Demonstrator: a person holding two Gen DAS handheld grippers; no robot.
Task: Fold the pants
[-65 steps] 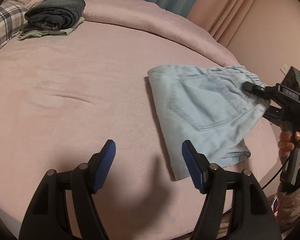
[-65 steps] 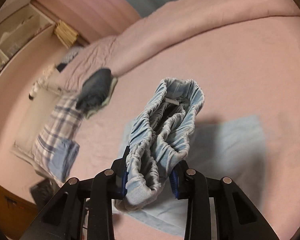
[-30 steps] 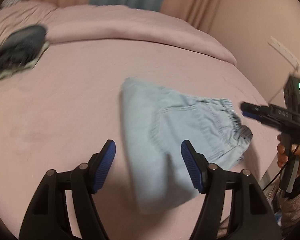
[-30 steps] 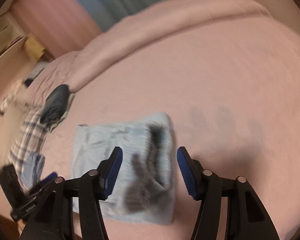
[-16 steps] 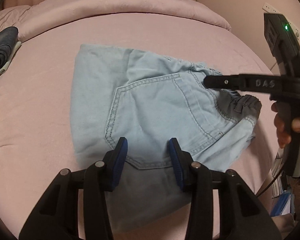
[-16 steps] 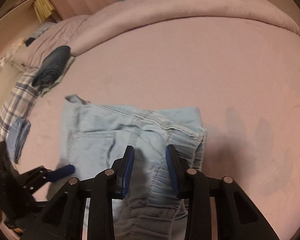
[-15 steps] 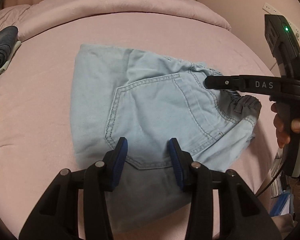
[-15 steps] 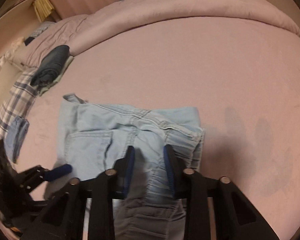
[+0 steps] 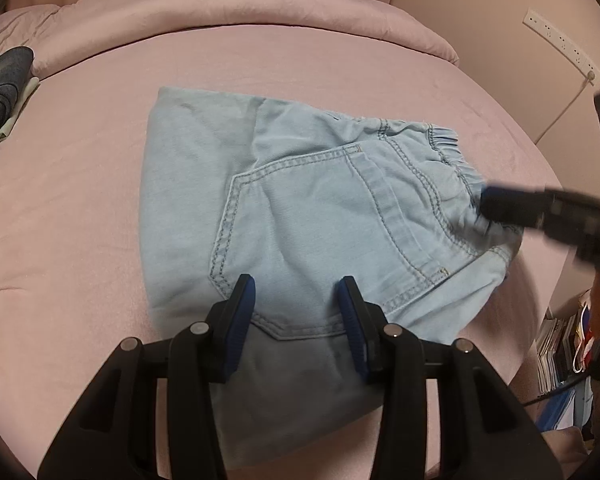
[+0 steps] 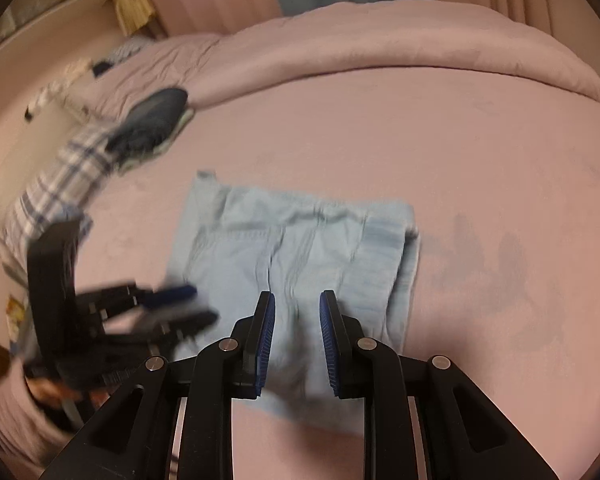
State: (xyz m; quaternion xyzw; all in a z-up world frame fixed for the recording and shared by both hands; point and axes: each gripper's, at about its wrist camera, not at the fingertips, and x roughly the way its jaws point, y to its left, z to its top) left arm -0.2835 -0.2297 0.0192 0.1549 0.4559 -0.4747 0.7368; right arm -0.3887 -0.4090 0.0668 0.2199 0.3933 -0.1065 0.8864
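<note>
The light blue denim pants [image 9: 300, 208] lie folded into a compact rectangle on the pink bed, back pocket up, elastic waistband at the right. My left gripper [image 9: 296, 300] is open just above their near edge and holds nothing. My right gripper [image 10: 297, 320] is open over the waistband side of the pants [image 10: 300, 248] and is empty. Its finger [image 9: 508, 204] shows blurred at the waistband in the left wrist view. The left gripper [image 10: 176, 304] shows blurred at the left in the right wrist view.
A stack of dark folded clothes [image 10: 152, 124] lies at the far left of the bed [image 9: 80, 220], also in the left wrist view [image 9: 0, 80]. A plaid cloth [image 10: 60, 184] lies beside it. A rolled pink duvet [image 9: 240, 8] runs along the back. A power strip [image 9: 560, 44] hangs on the wall.
The right gripper let go of the waistband and laid the pants down folded. It has now drawn back a little. The left gripper came close over the pants and stays there, open.
</note>
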